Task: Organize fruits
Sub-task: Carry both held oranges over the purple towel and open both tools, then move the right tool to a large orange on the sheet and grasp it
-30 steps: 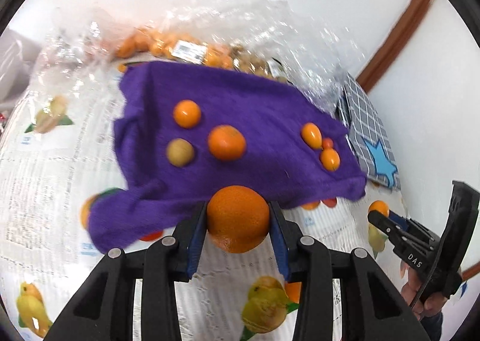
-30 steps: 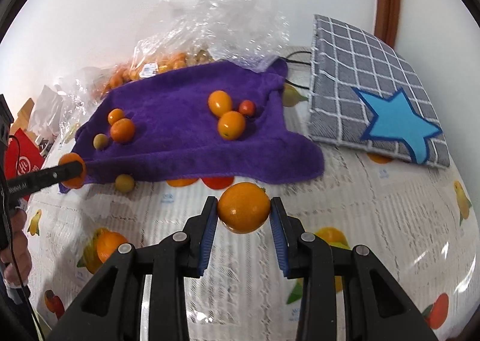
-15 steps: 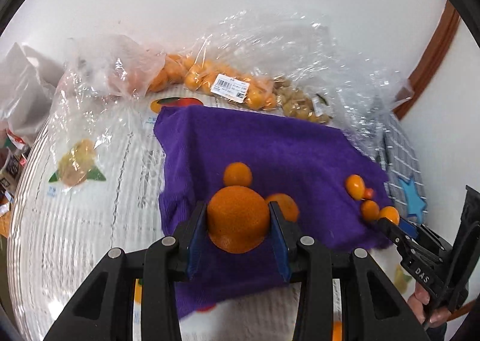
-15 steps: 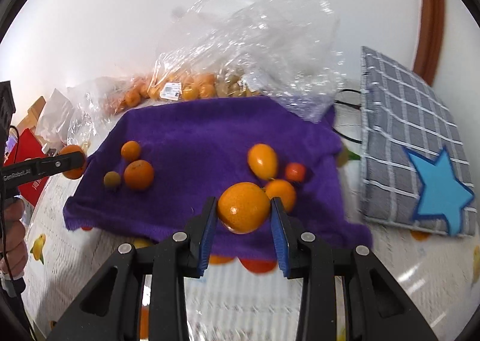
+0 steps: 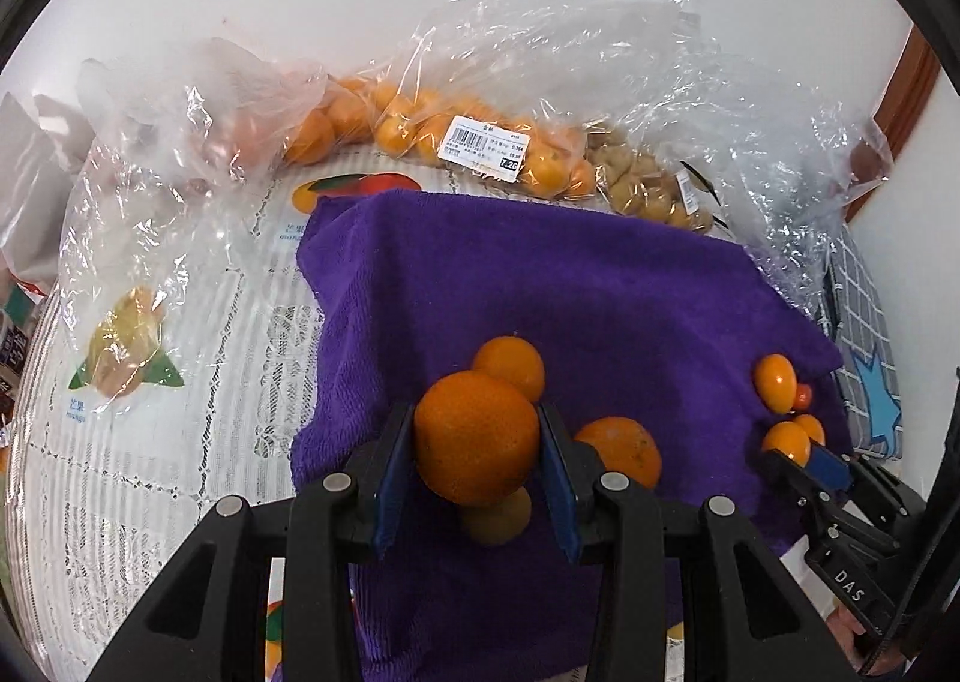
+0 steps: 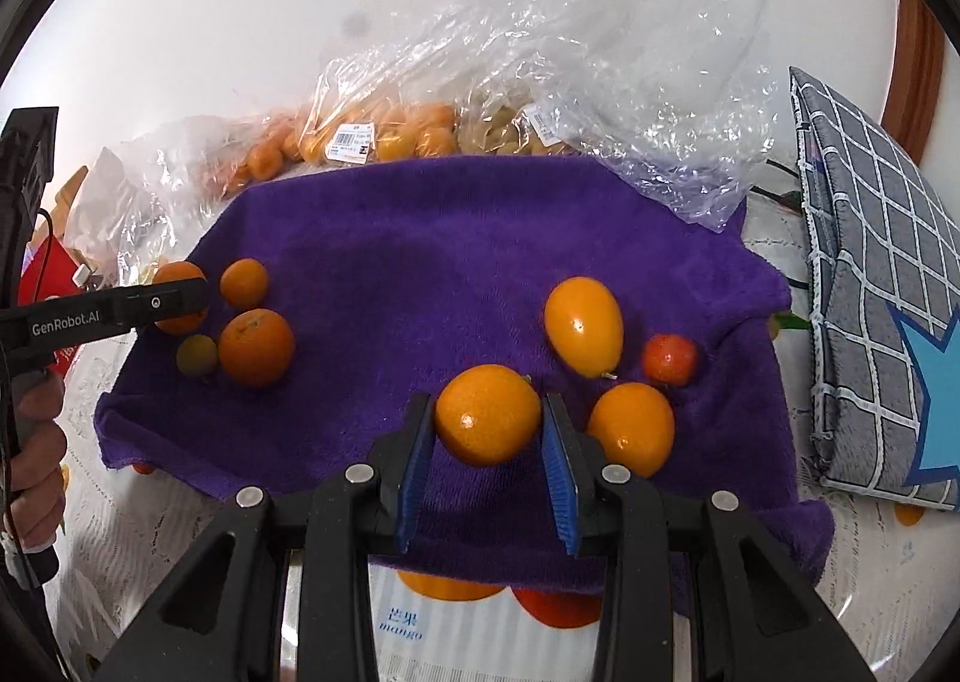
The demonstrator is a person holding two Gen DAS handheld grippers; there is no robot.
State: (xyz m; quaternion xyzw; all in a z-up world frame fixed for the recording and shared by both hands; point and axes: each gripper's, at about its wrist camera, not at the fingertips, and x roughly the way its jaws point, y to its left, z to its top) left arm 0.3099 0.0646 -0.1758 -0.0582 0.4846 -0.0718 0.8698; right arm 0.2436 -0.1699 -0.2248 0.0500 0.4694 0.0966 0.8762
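Both grippers carry fruit above the purple towel [image 6: 420, 274]. On the left side, the left gripper [image 5: 477, 457] has its blue pads pressed against a large orange [image 5: 477, 436], held over a cluster of three fruits already lying on the towel: a small orange [image 6: 243, 283], a bigger orange [image 6: 256, 346] and a dull greenish fruit [image 6: 196, 355]. Further right, the right gripper [image 6: 487, 430] is closed around a glossy round kumquat [image 6: 487, 421], just beside a second group: an oval kumquat [image 6: 583, 325], a round kumquat [image 6: 630, 427] and a small red tomato [image 6: 669, 359].

Sorting looks well under way, with oranges gathering on the left of the towel and kumquats on the right. Neither carried fruit is set down yet. Behind the towel, plastic bags [image 5: 480, 142] hold many more oranges and some pale brown fruit, so whether those also need laying out cannot be told.
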